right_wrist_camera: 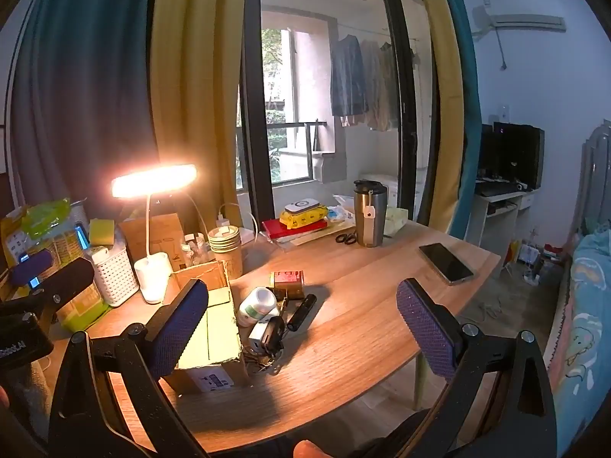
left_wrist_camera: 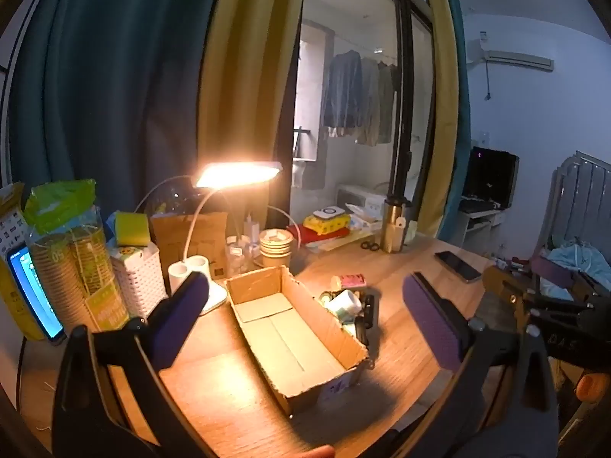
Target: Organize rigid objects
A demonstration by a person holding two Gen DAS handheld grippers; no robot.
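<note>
A: Both sets of jaws gape wide and hold nothing, left gripper [left_wrist_camera: 305, 305] and right gripper [right_wrist_camera: 301, 320] above the bench [right_wrist_camera: 362, 267].

B: The cardboard box [left_wrist_camera: 290, 328] lies empty. Start with the white bottle [right_wrist_camera: 257, 305] just beside it, then the black flashlight [right_wrist_camera: 301, 312].

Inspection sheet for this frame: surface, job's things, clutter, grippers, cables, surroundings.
Surface: wooden desk, lamp-lit.
Job's things: open cardboard box, nothing inside; beside it, white bottle, red box, black cylinder.
Clutter: phone, tumbler, scissors, paper cups, white basket.
Grippers: left gripper and right gripper both open, holding nothing.
Cables: white cord behind the cups.
Surroundings: curtains, balcony door.
</note>
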